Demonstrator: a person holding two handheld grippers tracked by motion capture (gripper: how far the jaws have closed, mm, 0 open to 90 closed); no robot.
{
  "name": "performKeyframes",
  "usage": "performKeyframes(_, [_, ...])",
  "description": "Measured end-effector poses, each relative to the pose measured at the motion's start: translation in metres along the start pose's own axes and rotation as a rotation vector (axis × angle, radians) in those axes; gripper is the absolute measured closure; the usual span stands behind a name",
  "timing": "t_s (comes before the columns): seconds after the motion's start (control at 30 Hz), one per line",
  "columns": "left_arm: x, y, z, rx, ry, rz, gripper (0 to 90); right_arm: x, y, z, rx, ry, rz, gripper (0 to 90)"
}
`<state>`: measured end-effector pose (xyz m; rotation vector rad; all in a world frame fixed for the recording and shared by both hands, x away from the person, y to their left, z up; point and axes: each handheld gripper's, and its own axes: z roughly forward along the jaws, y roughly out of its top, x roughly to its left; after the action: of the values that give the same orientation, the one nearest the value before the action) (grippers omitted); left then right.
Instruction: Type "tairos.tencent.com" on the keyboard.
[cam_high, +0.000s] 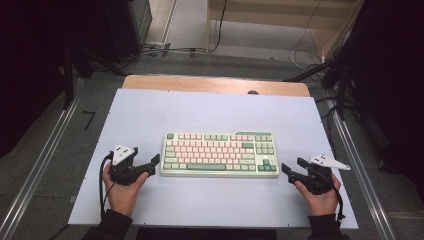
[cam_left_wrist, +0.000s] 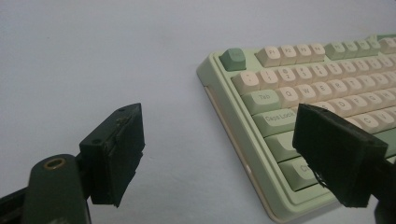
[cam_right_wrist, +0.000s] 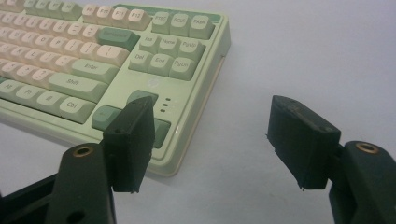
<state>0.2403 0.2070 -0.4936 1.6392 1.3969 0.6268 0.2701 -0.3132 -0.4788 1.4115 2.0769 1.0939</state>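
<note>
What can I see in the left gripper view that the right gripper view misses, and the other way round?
The left gripper view alone shows the keyboard's left end, with the Tab key and Caps Lock key, seen past the open left hand-held gripper.

The right gripper view alone shows its right end, with the Enter key, arrow keys and Home cluster, past the open right hand-held gripper.

Both show the same green and cream keyboard lying on the pale table, with nothing between either pair of jaws.
</note>
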Motion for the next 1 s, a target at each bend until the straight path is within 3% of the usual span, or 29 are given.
performKeyframes(0.5, [-0.012, 0.003, 0.006, -0.003, -0.030, 0.006, 17.8, 0.011, 0.007, 0.005, -0.011, 0.019, -0.022, 27.2])
performKeyframes(0.67, [-0.018, 0.005, 0.006, -0.008, -0.056, 0.014, 20.5, 0.021, 0.010, 0.009, -0.010, 0.077, -0.014, 28.0])
performKeyframes(1.0, [-0.033, 0.010, 0.011, -0.014, -0.104, 0.029, 29.9, 0.043, 0.021, 0.020, -0.017, 0.132, -0.053, 32.9])
